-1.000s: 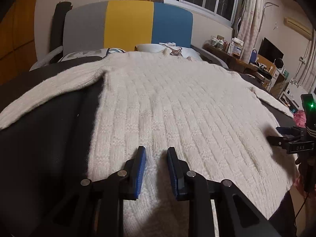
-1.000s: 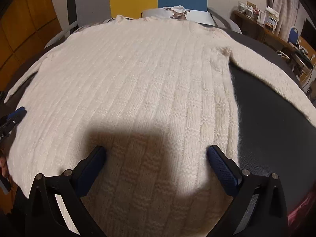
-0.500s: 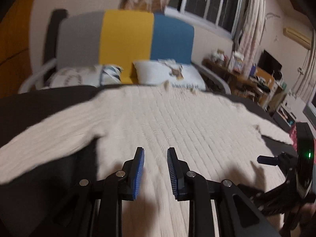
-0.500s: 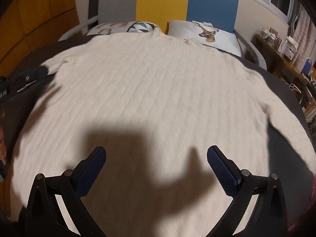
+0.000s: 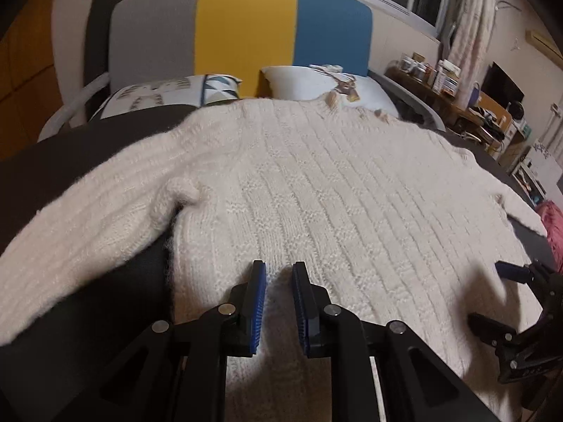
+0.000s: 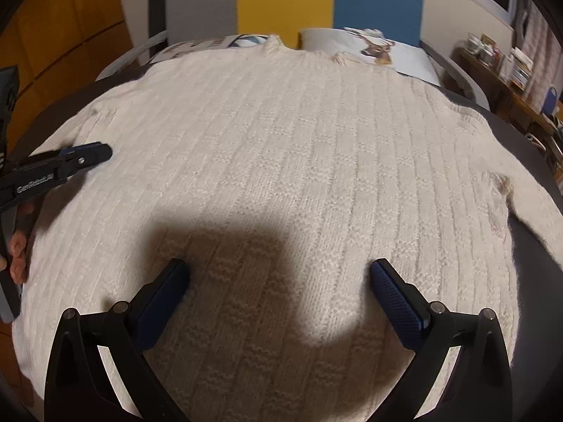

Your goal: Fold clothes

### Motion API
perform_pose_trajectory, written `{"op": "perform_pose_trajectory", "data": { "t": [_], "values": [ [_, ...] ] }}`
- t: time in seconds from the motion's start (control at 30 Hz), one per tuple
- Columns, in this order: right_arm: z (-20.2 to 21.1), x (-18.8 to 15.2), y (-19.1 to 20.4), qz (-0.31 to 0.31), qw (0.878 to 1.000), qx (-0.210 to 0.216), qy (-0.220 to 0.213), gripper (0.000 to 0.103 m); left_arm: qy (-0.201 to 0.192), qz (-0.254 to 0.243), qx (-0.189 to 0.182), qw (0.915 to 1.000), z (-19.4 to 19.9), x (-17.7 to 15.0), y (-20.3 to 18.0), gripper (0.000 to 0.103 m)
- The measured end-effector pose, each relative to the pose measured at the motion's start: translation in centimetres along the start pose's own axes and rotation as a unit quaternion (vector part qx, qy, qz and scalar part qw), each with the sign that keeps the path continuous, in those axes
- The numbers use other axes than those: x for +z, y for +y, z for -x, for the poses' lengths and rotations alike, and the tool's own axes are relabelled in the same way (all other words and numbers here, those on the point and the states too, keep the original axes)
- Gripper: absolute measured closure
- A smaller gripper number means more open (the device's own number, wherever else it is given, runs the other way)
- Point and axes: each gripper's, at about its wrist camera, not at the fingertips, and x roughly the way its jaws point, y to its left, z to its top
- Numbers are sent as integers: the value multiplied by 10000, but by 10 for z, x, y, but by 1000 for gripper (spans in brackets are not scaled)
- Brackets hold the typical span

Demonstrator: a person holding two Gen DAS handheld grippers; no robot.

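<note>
A cream ribbed knit sweater lies flat on a dark bed cover, neck toward the headboard, sleeves spread to both sides; it fills the right wrist view. My left gripper hovers over the sweater's left side near the armpit, jaws narrowly apart and empty. My right gripper is wide open and empty above the sweater's lower middle. The right gripper shows at the right edge of the left wrist view. The left gripper shows at the left of the right wrist view.
Two pillows lie at the grey, yellow and blue headboard. The dark bed cover shows beside the sweater. A cluttered desk stands at the right wall. A pink item lies at the bed's right edge.
Both grippers moved forward from the hem toward the sweater's middle and chest. The left gripper shifted toward the left armpit. Jaw openings are unchanged.
</note>
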Motion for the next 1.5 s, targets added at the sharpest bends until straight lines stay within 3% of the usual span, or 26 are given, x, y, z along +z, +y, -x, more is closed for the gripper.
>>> {"op": "perform_pose_trajectory", "data": {
  "t": [0.1, 0.17, 0.37, 0.47, 0.57, 0.63, 0.7, 0.8, 0.93, 1.0, 1.17, 1.23, 1.37, 1.47, 1.5],
  "values": [
    [5, -5, 8, 74, 9999, 90, -26, 0, 7, -69, 192, 9998, 8, -6, 4, 86],
    [7, -7, 12, 117, 9998, 141, -30, 0, 13, -33, 369, 9993, 21, -11, 1, 78],
    [25, -3, 5, 35, 9990, 438, -18, 0, -714, 613, -390, 9948, 99, -47, 1, 78],
    [40, -14, -3, -10, 9998, 199, -76, 0, -625, 575, -499, 9951, 104, -70, -6, 78],
    [35, -39, -23, -177, 9997, -159, 77, 0, -75, 543, -339, 9979, 80, -96, -5, 78],
    [36, -56, -33, -311, 9993, -117, -140, 0, -263, 464, -314, 9981, 80, -105, -3, 78],
    [39, -66, -34, -248, 9991, -161, -311, 0, -234, 668, -425, 9966, 82, -102, 3, 78],
    [37, -63, -35, -234, 9993, -135, -240, 0, -276, 889, -513, 9943, 87, -96, 10, 78],
    [39, -37, -29, -210, 9996, -167, 102, 0, -625, 670, -670, 9935, 96, -74, 8, 78],
    [39, -18, -13, -27, 10000, -43, -40, 0, -662, 475, -636, 9946, 90, -59, 2, 78],
    [4, 26, 38, 528, 9981, 326, -35, 0, 29, -47, -209, 9998, 43, -44, 0, 78],
    [-13, 27, 53, 785, 9966, 153, 202, 0, -66, -174, -190, 9996, 43, -49, 5, 76],
    [-21, 18, 38, 678, 9964, 480, 173, 0, -40, 67, -394, 9992, 48, -38, 13, 76],
    [-16, 26, 35, 567, 9964, 582, 260, 0, -375, -26, -541, 9978, 55, -25, 4, 76],
    [-14, 32, 31, 431, 9966, 675, 177, 0, -284, -65, -460, 9985, 49, -23, 2, 76]
  ]
}}
